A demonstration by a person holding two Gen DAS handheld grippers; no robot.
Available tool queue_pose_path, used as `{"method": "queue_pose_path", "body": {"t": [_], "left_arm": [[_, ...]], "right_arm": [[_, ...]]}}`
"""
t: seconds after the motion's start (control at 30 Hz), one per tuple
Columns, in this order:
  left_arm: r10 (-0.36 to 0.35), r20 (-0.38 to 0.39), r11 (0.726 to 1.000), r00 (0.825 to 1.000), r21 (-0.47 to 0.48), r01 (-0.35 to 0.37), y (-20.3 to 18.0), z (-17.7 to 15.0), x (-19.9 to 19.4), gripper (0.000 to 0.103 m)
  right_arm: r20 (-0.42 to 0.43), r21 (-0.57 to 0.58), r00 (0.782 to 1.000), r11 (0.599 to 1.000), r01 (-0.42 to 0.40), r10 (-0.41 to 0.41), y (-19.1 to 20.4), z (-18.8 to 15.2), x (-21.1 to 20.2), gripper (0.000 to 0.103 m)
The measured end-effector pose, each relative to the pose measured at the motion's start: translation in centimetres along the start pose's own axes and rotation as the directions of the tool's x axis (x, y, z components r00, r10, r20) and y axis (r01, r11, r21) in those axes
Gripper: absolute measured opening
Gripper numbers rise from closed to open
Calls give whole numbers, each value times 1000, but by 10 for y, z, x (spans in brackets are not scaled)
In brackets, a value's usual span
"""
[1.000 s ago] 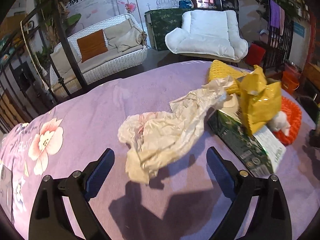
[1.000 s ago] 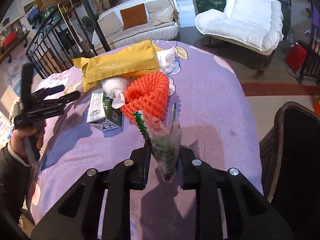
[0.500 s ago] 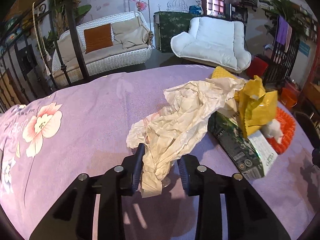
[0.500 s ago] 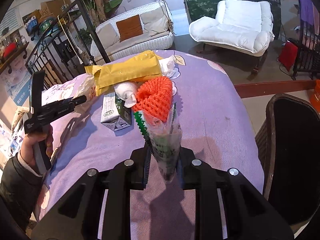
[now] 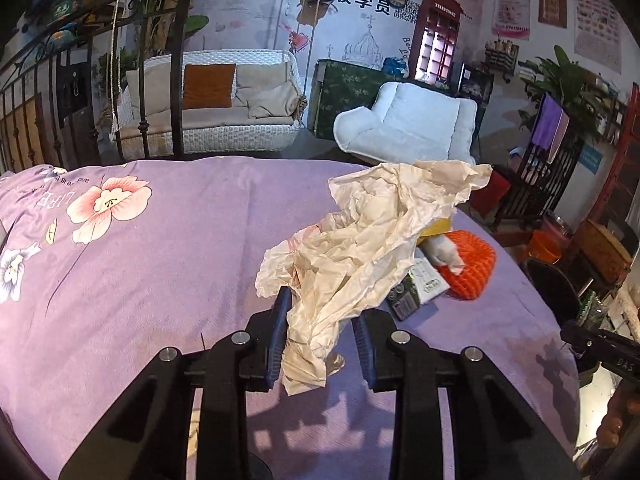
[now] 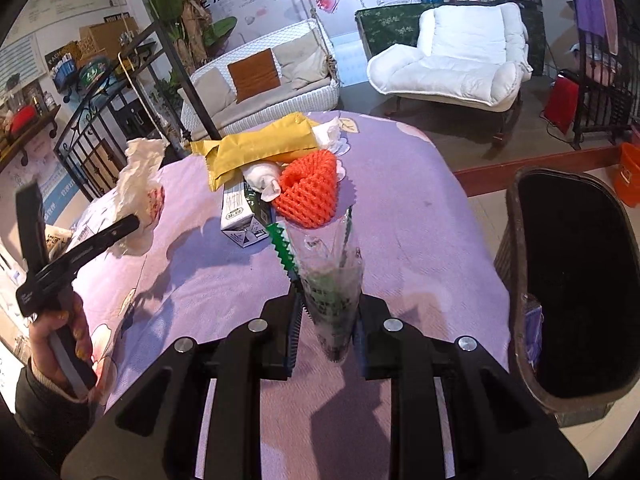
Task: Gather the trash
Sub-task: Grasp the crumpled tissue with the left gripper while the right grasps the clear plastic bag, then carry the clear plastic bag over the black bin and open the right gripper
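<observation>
My left gripper (image 5: 320, 340) is shut on a crumpled cream paper wrapper (image 5: 368, 240) and holds it lifted above the purple tablecloth (image 5: 160, 260); the paper also shows in the right wrist view (image 6: 138, 184). My right gripper (image 6: 324, 320) is shut on a clear plastic wrapper with green print (image 6: 328, 276), held above the table near its right edge. On the table lie an orange foam net (image 6: 308, 192), a milk carton (image 6: 240, 216), a yellow bag (image 6: 260, 148) and a white tissue wad (image 6: 264, 176).
A dark wicker waste basket (image 6: 572, 280) stands on the floor just right of the table edge, close to my right gripper. A white sofa (image 5: 208, 116), a white armchair (image 6: 456, 60) and iron railings (image 6: 112, 132) stand beyond the table.
My left gripper closed on the crumpled paper and lifted it off the cloth. My right gripper, still holding the plastic wrapper, moved towards the basket, which came further into view.
</observation>
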State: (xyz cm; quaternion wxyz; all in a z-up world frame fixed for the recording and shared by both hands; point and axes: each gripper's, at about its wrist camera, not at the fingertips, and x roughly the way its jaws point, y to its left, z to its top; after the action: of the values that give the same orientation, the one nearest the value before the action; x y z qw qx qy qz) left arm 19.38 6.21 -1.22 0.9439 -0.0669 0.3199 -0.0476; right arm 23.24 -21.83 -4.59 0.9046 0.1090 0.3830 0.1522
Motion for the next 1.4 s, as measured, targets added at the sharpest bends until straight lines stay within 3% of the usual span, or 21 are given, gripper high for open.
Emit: {"method": "queue_pose_path", "body": {"t": [0.23,0.37,0.6,1.1,1.17,1.2,1.23,1.3,1.4], "left_arm": [[-105,16,994,994,-21,105,-37,-15,-23,31],[-194,5,981,981,-8,194,-66,-18,-25,31],[-299,-19,952,954,55,300,-112,-20,-17,31],[-409,-89,899,908,133,417,-175,-28,-3,31],[-421,-102,892,901,136,432,-183,-29,-1,31],[-427,-109,888,898,136,439,-186,-30,0,31],[-434,-116,884,893,136,447,-190,-31,1,31],[-444,-124,878,888,141,458,-197,-31,2,31],[-455,-136,869,880,151,472,-206,-33,3,31]], "right_arm": [[68,32,995,997,77,-79,-22,-6,-36,23],[75,52,987,989,140,-143,-43,-8,-49,23],[7,131,956,948,290,-294,-101,-5,-47,23],[-218,243,888,859,451,-405,-191,-6,3,23],[-238,237,874,847,475,-424,-196,-5,7,28],[-245,235,866,840,488,-435,-199,-5,8,37],[-250,231,859,834,501,-447,-200,-5,9,53],[-253,217,840,818,532,-479,-203,-3,8,71],[-251,213,836,815,539,-487,-205,-3,6,71]]}}
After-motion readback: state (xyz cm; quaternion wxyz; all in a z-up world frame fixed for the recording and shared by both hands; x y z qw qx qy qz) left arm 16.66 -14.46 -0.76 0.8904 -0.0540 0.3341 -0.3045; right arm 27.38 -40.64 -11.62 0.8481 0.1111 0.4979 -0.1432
